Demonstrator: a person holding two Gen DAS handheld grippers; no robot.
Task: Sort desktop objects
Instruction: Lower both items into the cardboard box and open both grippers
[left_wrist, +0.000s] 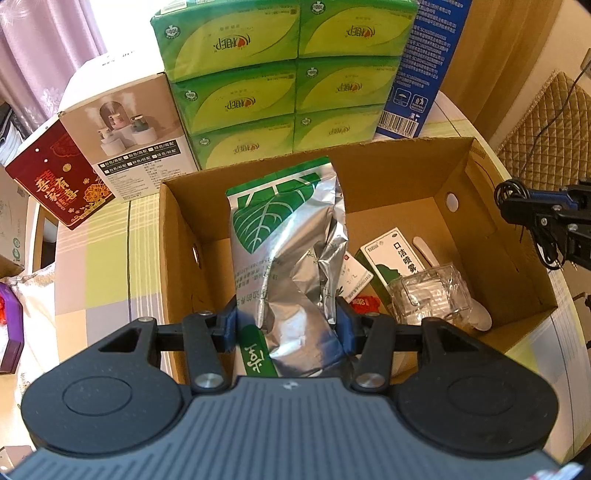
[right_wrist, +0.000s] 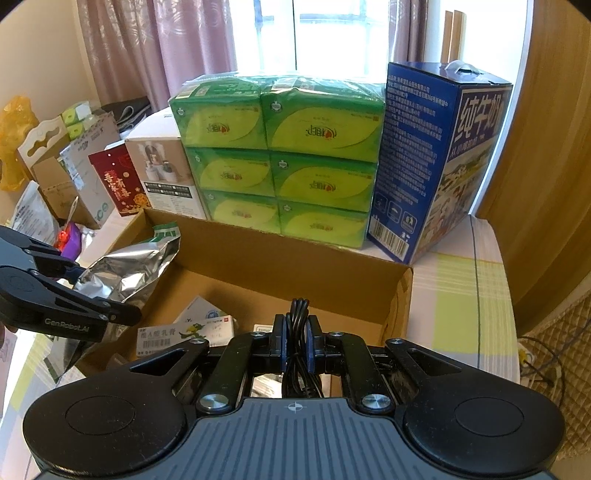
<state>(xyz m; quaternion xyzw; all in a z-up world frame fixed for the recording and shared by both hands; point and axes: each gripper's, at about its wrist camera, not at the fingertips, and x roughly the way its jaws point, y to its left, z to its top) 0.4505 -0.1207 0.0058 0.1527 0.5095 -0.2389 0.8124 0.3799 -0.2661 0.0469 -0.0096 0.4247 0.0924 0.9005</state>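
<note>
Under both your grippers lies a bench (right_wrist: 461, 295) in a yellow-and-white checked cloth, with pink curtains (right_wrist: 155, 48) and a bright window (right_wrist: 332, 33) at 12 o'clock. Against that far edge stand six green tissue packs (right_wrist: 280, 158), one blue milk carton (right_wrist: 436, 162) and one open cardboard box (left_wrist: 388, 173). Your left gripper (left_wrist: 286, 321) has its jaws closed on one silver-green foil pouch (left_wrist: 284, 236) over the box, and your right gripper (right_wrist: 295, 343) pinches one coiled black cable (right_wrist: 298, 314) tight above it.

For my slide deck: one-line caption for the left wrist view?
Left gripper holds a silver-green foil pouch over an open cardboard box.
</note>
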